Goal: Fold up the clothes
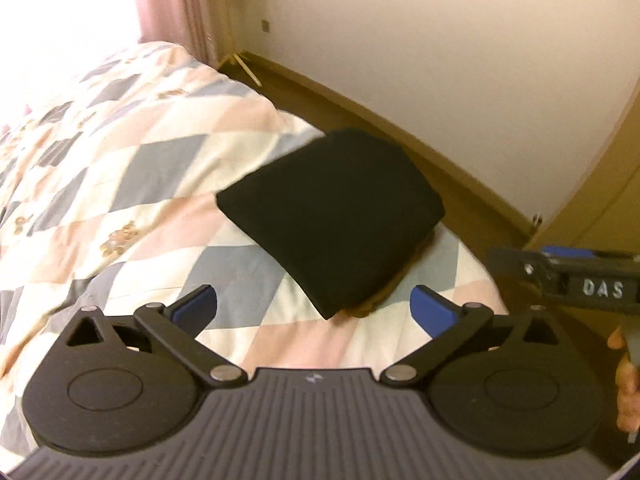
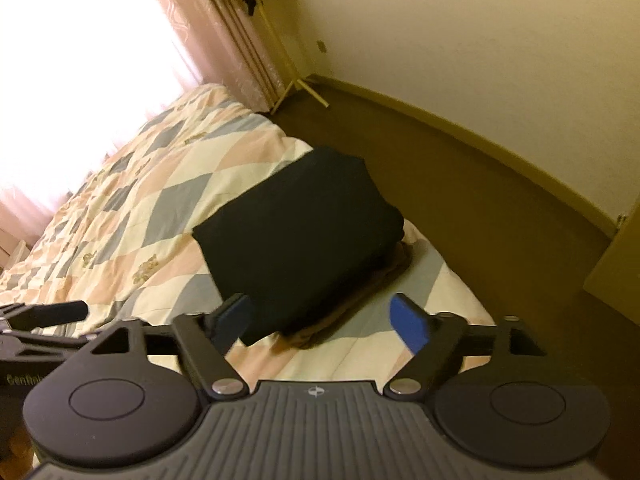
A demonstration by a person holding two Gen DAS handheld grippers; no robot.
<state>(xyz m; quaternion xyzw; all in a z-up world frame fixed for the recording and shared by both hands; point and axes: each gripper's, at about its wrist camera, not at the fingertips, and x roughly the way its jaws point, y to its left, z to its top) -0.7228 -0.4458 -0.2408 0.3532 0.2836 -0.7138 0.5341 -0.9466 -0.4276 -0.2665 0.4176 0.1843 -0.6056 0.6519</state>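
Note:
A folded black garment (image 1: 336,216) lies as a neat rectangle near the corner of the bed, on top of a brown folded piece (image 1: 384,296) that peeks out beneath it. It also shows in the right wrist view (image 2: 300,236), with the brown piece (image 2: 320,332) under its near edge. My left gripper (image 1: 314,314) is open and empty, just short of the garment's near corner. My right gripper (image 2: 322,320) is open and empty, its left pad (image 2: 232,320) close to the garment's near edge. The right gripper also shows at the right of the left wrist view (image 1: 568,280).
The bed carries a diamond-patterned quilt (image 1: 120,184) in pink, cream and grey. Brown floor (image 2: 500,216) and a cream wall (image 1: 440,40) lie beyond the bed's edge. Pink curtains (image 2: 224,28) hang by a bright window. A wooden stand's legs (image 2: 300,88) rest in the corner.

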